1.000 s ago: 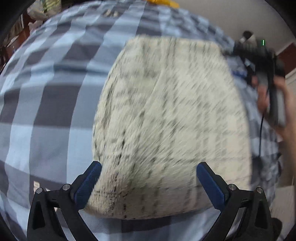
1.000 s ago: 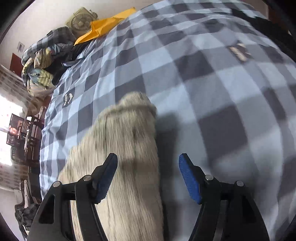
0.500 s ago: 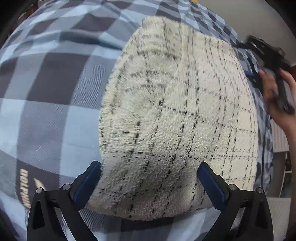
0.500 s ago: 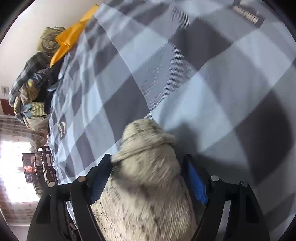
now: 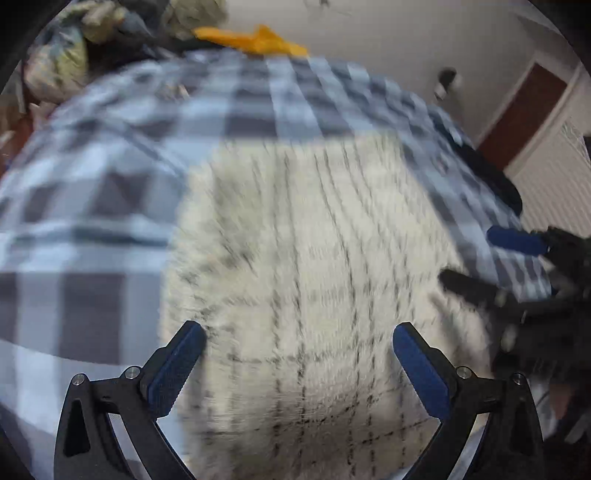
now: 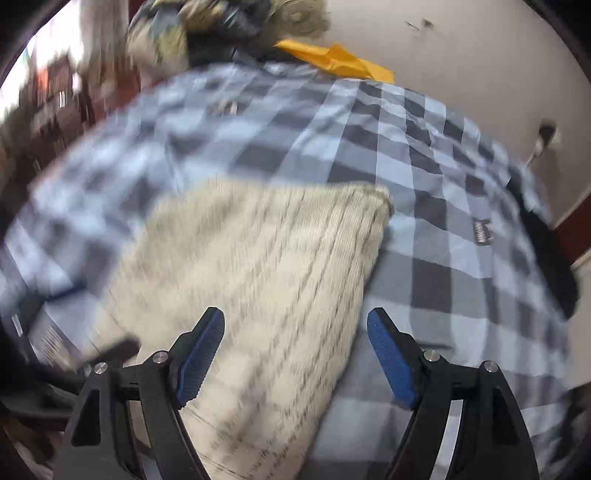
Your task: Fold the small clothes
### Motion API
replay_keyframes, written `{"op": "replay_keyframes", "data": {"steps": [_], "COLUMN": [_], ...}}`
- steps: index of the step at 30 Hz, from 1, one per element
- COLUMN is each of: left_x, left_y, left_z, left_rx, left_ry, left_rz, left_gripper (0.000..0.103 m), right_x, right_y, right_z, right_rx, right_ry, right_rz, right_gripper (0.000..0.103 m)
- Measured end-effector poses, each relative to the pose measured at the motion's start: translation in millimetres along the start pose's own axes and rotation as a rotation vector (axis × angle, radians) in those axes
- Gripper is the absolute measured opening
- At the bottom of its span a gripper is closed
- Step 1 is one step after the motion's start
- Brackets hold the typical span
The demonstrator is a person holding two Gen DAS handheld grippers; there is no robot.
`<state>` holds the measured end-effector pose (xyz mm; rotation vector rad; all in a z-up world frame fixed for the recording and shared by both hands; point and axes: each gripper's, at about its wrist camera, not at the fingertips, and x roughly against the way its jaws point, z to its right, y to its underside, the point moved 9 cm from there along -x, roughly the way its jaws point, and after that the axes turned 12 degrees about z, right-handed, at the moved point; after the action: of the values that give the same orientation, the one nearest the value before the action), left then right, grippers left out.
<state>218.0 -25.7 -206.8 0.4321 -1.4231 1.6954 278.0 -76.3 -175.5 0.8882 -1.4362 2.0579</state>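
Observation:
A cream knit garment with thin black check lines [image 5: 314, 266] lies folded flat on the blue and grey checked bedspread [image 5: 92, 229]. My left gripper [image 5: 297, 363] is open and empty, above the garment's near edge. The garment also shows in the right wrist view [image 6: 266, 280], with its folded corner at the far right. My right gripper [image 6: 295, 354] is open and empty over the garment's right edge. The right gripper shows in the left wrist view [image 5: 491, 258] at the garment's right side. Both views are blurred by motion.
An orange cloth [image 6: 336, 61] lies at the bed's far edge by the cream wall. A heap of clothes [image 6: 177, 33] sits at the far left. A dark strap [image 6: 546, 254] runs along the bed's right edge. A brown door [image 5: 521, 114] is far right.
Both grippers have drawn back and lifted from the garment, so more of the bed and room shows. The right gripper, which straddled the folded corner, now stands clear and open.

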Motion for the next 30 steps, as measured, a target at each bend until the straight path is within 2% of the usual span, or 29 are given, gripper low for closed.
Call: {"op": "replay_keyframes", "data": {"steps": [2, 5, 6, 7, 8, 9, 10, 13, 14, 17, 20, 21, 23, 24, 26, 27, 29, 30], "left_x": [-12.6, -8.2, -4.5, -0.8, 4.1, 10.1, 17.2, 51.7, 63.1, 92.4, 94.4, 88.6, 73.7, 66.1, 57.7, 54.0, 58.8, 62.5], "left_y": [16.6, 25.3, 28.3, 30.3, 31.9, 34.0, 33.9, 29.1, 26.6, 16.3, 26.1, 34.4, 52.9, 60.0, 70.6, 75.1, 82.0, 83.0], "left_z": [-9.8, -22.8, -28.0, -31.2, -35.4, -39.4, -43.9, -62.6, -63.1, -50.9, -23.0, -13.6, -5.4, -4.8, -5.6, -10.6, -19.2, -24.8], "left_rx": [-0.028, 0.037, 0.06, 0.076, 0.086, 0.099, 0.104, 0.131, 0.136, 0.147, 0.102, 0.083, 0.058, 0.048, 0.015, -0.006, 0.005, 0.04], "left_ry": [-0.06, -0.018, -0.018, -0.015, -0.02, -0.034, -0.052, -0.146, -0.165, -0.114, -0.039, -0.024, -0.018, -0.026, -0.066, -0.101, -0.115, -0.11], "left_rz": [-0.06, -0.091, -0.109, -0.122, -0.128, -0.128, -0.13, -0.107, -0.087, -0.032, -0.063, -0.081, -0.134, -0.161, -0.194, -0.212, -0.232, -0.24], "left_gripper": [0.103, 0.103, 0.103, 0.103, 0.103, 0.103, 0.103, 0.103, 0.103, 0.103, 0.103, 0.103, 0.103, 0.103, 0.103, 0.103, 0.103, 0.103], "right_x": [-18.7, -39.6, -35.7, -35.7, -28.7, -28.7, -23.3, 3.5, 13.8, 45.0, 59.6, 51.4, 26.1, 8.9, 3.3, -4.9, -4.4, -2.2], "right_y": [20.7, 50.8, 57.9, 57.9, 64.4, 64.4, 68.5, 80.6, 81.8, 82.9, 83.7, 82.9, 90.4, 103.6, 109.6, 125.7, 131.5, 133.1], "right_z": [-3.5, 5.7, 25.7, 25.7, 53.4, 53.4, 67.7, 94.9, 97.9, 91.2, 74.9, 65.8, 49.5, 31.8, 25.7, 18.4, 20.3, 23.4], "right_rx": [0.027, -0.011, -0.141, -0.141, -0.301, -0.301, -0.364, -0.432, -0.444, -0.494, -0.511, -0.499, -0.484, -0.508, -0.521, -0.528, -0.527, -0.539], "right_ry": [0.015, -0.046, -0.122, -0.122, -0.157, -0.157, -0.146, -0.029, -0.025, -0.1, -0.142, -0.153, -0.197, -0.262, -0.288, -0.302, -0.29, -0.286], "right_rz": [-0.044, -0.114, -0.122, -0.122, -0.159, -0.159, -0.177, -0.203, -0.192, -0.151, -0.115, -0.123, -0.181, -0.258, -0.288, -0.352, -0.366, -0.36], "right_gripper": [0.076, 0.076, 0.077, 0.078, 0.078, 0.078, 0.078, 0.079, 0.08, 0.08, 0.08, 0.08, 0.08, 0.08, 0.08, 0.08, 0.08, 0.08]}}
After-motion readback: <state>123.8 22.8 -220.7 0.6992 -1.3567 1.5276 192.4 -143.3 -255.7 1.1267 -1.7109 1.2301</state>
